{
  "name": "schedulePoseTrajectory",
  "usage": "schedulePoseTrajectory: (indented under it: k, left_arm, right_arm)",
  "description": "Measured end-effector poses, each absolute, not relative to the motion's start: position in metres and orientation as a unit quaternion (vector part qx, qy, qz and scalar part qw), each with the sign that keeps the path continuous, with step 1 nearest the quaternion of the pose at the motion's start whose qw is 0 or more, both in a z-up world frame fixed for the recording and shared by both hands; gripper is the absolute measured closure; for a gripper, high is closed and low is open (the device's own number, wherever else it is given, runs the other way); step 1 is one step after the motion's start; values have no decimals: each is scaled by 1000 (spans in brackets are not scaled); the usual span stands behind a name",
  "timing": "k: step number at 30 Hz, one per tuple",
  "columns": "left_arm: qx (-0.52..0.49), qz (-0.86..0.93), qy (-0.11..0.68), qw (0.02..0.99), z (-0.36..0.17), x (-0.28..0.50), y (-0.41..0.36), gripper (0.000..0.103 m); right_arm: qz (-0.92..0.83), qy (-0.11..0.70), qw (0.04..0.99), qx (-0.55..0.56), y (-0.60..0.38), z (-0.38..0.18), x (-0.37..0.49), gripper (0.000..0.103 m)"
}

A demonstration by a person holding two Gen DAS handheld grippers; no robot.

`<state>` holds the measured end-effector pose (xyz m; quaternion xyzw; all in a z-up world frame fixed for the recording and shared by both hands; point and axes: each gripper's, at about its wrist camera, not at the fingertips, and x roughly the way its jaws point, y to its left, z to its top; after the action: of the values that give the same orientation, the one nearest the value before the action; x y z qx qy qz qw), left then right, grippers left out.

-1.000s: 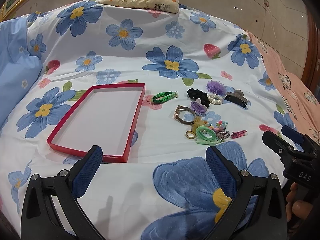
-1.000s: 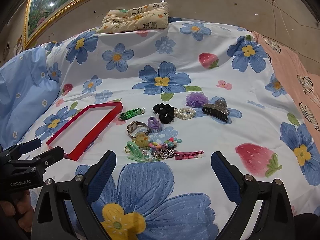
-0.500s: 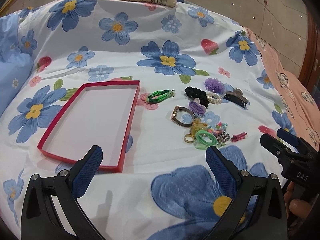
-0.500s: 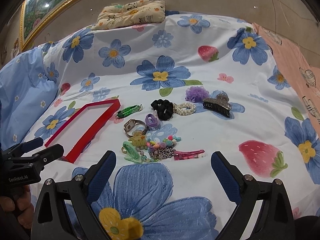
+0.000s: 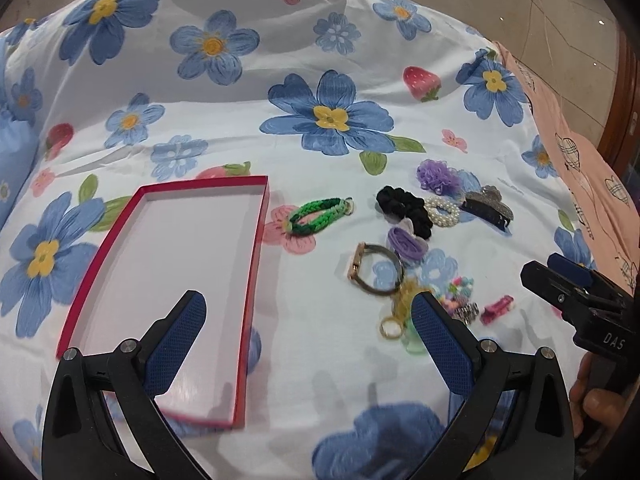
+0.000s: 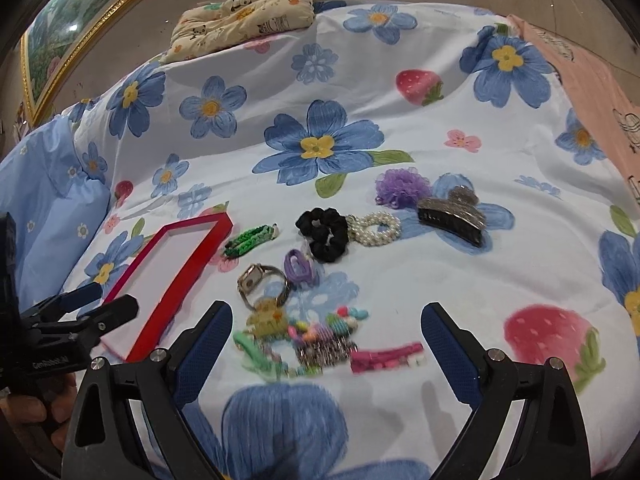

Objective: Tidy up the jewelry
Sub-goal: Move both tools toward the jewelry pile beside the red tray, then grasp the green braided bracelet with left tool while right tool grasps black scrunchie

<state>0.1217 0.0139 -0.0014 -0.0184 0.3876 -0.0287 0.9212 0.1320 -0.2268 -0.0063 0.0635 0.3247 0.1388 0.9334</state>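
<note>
A shallow red box with a white floor lies empty on the flowered bedsheet. Right of it, several pieces are scattered: a green braided bracelet, a watch, a black scrunchie, a pearl bracelet, a dark claw clip, a pink clip and a bead pile. My left gripper is open above the box's near right edge. My right gripper is open just before the bead pile.
A cream patterned pillow lies at the far end of the bed. A blue pillow sits at the left and a pink blanket along the right. A framed painting hangs behind.
Both grippers have moved forward and lower toward the bed. The left one now reaches over the box's near edge; the right one has closed in on the bead pile.
</note>
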Motion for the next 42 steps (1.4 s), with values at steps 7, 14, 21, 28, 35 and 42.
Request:
schedulePoseTrajectory:
  k: [7, 14, 21, 28, 35, 42]
  left_arm:
    - [-28, -45, 405, 913, -9, 171, 17, 9]
    - [-10, -59, 436, 898, -23, 231, 17, 29]
    - [0, -91, 472, 877, -43, 274, 8, 38]
    - [32, -105, 491, 864, -60, 294, -8, 39]
    - [40, -117, 510, 851, -80, 307, -14, 77]
    - [19, -132, 500, 856, -74, 300, -13, 92]
  right_arm:
    - [162, 363, 915, 63, -212, -10, 186, 27]
    - [166, 411, 895, 53, -197, -29, 239, 49]
    - [161, 455, 875, 43, -193, -48, 285, 59]
    - [162, 482, 860, 36, -188, -69, 305, 60]
    - [152, 486, 860, 36, -191, -80, 312, 83]
    - [159, 468, 868, 53, -195, -70, 305, 91]
